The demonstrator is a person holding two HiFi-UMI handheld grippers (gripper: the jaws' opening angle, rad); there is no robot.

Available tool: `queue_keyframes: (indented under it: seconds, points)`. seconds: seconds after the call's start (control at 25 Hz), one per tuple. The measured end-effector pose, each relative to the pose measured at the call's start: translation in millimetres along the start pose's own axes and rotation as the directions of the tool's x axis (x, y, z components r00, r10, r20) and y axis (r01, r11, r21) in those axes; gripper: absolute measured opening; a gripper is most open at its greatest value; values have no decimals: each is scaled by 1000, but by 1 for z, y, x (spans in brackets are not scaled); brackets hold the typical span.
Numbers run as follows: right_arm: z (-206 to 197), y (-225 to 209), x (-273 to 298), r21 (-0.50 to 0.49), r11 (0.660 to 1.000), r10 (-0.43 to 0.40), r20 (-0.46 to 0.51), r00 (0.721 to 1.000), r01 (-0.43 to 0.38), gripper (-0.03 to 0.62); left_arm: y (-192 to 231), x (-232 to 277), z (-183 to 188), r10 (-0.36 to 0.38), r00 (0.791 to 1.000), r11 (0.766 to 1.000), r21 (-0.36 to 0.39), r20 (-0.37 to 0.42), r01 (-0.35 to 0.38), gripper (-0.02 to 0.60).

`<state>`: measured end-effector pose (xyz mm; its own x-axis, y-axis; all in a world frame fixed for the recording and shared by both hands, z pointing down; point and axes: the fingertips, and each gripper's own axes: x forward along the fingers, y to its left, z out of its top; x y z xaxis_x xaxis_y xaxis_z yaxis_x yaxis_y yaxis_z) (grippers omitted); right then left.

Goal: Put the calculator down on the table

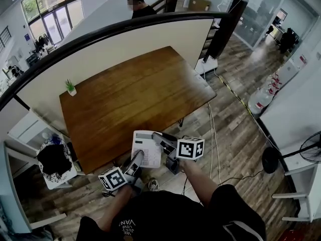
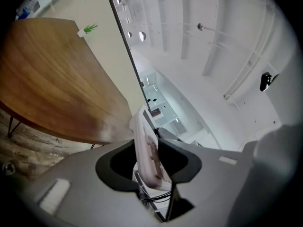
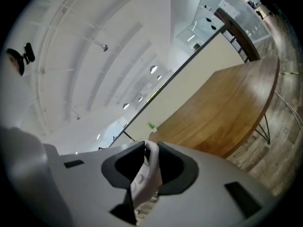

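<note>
Your left gripper [image 1: 139, 157] is clamped on the near left edge of the calculator [image 1: 146, 147], and your right gripper [image 1: 159, 138] is clamped on its right side, so 2 grippers carry 1 calculator between them. In the head view the white calculator hangs face up at the near edge of the brown wooden table [image 1: 135, 97], partly over the boards of the floor [image 1: 235, 134]. Its keys and display are too small to read. White print on your black shirt [image 1: 150, 215] shows the letters "VAN"; the rest is too small to read. A small potted plant [image 1: 70, 87] stands at the table's far left corner, and a person [image 1: 138, 5] stands beyond the white partition [image 1: 125, 46].

In the left gripper view the jaws of the left gripper [image 2: 146, 141] press on the calculator [image 2: 149, 164], which shows edge-on between them with a row of its keys visible. The table [image 2: 57, 89] lies ahead to the left, with the plant [image 2: 88, 29] at its far end.

In the right gripper view the jaws of the right gripper [image 3: 150, 148] are closed on the calculator's [image 3: 142, 178] pale rim. The table [image 3: 227, 112] spreads out ahead to the right, and the plant [image 3: 151, 126] is a small green speck at its far corner.
</note>
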<state>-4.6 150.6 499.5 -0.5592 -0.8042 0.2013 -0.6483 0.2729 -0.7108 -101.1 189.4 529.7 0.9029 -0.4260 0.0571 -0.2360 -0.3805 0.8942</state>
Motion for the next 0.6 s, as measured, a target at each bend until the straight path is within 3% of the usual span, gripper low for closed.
queue_keyframes:
  seconds: [0.44, 0.6]
  points:
    - [38, -57, 9, 47, 998, -34, 13, 999, 33, 74, 6, 68, 15, -11, 998, 1000, -26, -61, 10, 126]
    - [66, -80, 16, 52, 997, -58, 17, 998, 57, 74, 28, 99, 28, 5, 996, 1000, -17, -93, -7, 127]
